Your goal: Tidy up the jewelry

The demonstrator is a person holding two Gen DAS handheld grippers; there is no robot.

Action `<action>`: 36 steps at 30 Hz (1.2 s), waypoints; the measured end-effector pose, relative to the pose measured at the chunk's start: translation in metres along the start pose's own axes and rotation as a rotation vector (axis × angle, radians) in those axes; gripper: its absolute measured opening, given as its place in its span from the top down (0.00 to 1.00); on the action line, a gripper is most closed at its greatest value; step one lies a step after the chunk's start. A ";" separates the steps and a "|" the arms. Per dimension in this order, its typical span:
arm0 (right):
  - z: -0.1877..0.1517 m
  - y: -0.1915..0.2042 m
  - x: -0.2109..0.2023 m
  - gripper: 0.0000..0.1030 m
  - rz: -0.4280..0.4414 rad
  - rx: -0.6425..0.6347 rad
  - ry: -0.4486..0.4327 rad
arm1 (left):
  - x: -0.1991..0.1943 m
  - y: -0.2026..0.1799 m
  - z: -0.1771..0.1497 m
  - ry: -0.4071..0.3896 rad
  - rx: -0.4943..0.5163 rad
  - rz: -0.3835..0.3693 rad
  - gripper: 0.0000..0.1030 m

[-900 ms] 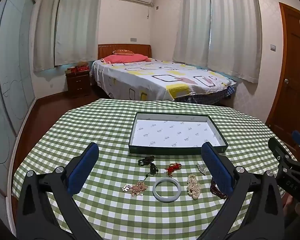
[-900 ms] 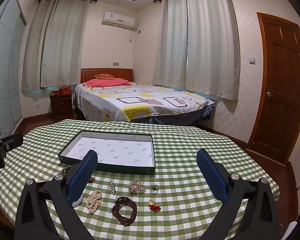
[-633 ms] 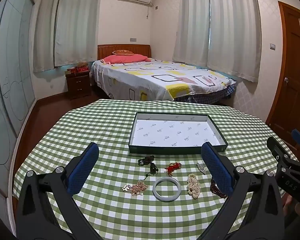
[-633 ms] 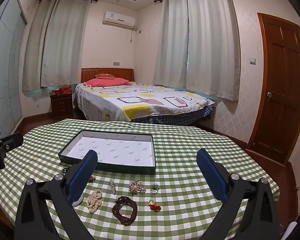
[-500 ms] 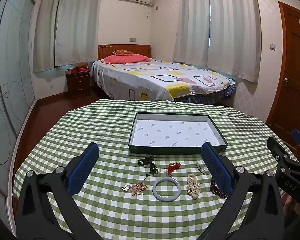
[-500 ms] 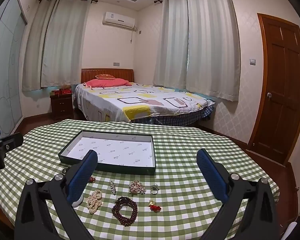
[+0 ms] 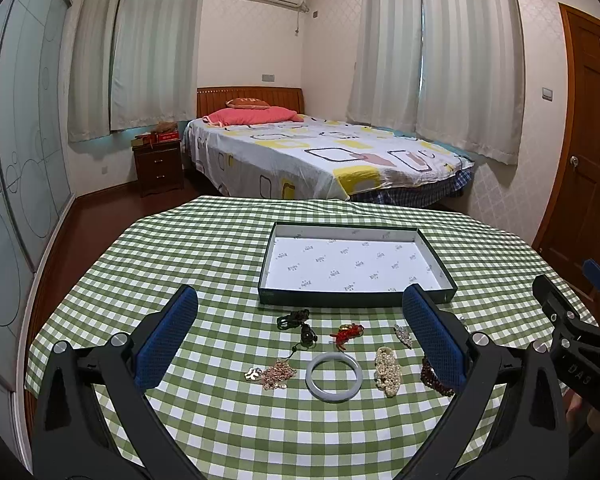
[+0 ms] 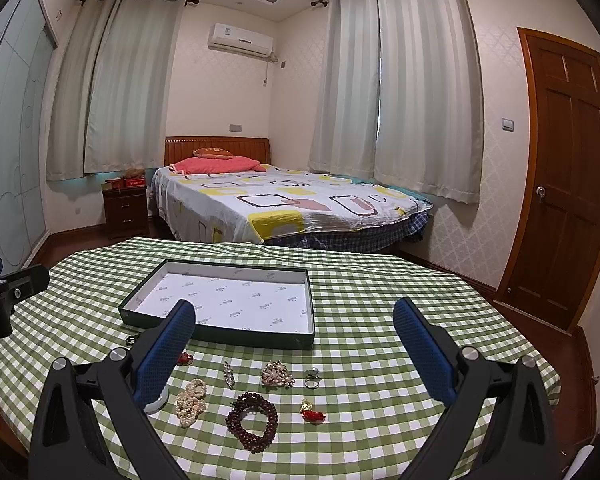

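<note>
A dark green tray (image 7: 356,298) with a white paper lining sits mid-table; it also shows in the right wrist view (image 8: 220,331). Before it lie jewelry pieces: a pale jade bangle (image 7: 333,375), a gold necklace (image 7: 276,373), a dark cord pendant (image 7: 300,326), a red charm (image 7: 346,334), a pearl bracelet (image 7: 387,367), a dark bead bracelet (image 8: 253,421), a pearl brooch (image 8: 277,374), a ring (image 8: 312,377). My left gripper (image 7: 300,340) is open and empty above the bangle. My right gripper (image 8: 296,354) is open and empty above the brooch.
The table wears a green checked cloth (image 7: 204,264). A bed (image 7: 320,160) stands beyond it, a nightstand (image 7: 158,170) to its left, a wooden door (image 8: 564,184) at right. The right gripper's body (image 7: 572,344) shows at the left view's right edge.
</note>
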State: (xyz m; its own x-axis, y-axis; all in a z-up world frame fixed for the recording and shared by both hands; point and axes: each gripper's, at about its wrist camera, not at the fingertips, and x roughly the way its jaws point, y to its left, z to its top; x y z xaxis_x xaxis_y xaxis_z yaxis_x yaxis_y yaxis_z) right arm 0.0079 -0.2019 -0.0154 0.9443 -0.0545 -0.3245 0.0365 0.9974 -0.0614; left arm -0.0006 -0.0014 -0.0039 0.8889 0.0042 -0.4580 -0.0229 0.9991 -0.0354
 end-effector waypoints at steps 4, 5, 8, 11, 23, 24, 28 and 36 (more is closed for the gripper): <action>0.000 0.000 0.000 0.06 0.000 0.001 0.000 | 0.000 0.001 -0.001 0.001 -0.002 0.002 0.03; 0.000 0.000 0.000 0.06 0.000 0.000 0.001 | -0.001 0.000 0.000 0.002 -0.002 0.003 0.03; 0.000 0.001 0.000 0.06 0.000 0.000 -0.001 | -0.001 0.000 0.000 0.003 -0.001 0.005 0.03; 0.000 0.000 0.000 0.06 0.000 -0.001 -0.001 | -0.001 0.000 0.000 0.003 -0.002 0.004 0.03; 0.000 0.001 0.000 0.06 0.002 0.001 -0.001 | -0.001 0.001 -0.001 0.010 0.001 0.004 0.03; 0.000 0.001 0.000 0.06 0.002 0.002 0.000 | -0.001 0.001 -0.001 0.010 0.001 0.003 0.03; 0.000 0.002 0.001 0.06 0.002 0.003 -0.001 | -0.001 0.001 -0.002 0.010 0.000 0.004 0.03; -0.001 0.001 0.001 0.06 0.002 0.003 -0.001 | -0.001 0.001 -0.002 0.012 0.001 0.004 0.03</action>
State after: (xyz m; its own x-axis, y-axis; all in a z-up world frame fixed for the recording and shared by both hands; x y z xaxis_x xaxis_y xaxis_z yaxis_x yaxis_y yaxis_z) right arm 0.0085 -0.2012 -0.0171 0.9448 -0.0522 -0.3236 0.0352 0.9977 -0.0582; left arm -0.0026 -0.0004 -0.0050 0.8835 0.0076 -0.4684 -0.0258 0.9991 -0.0326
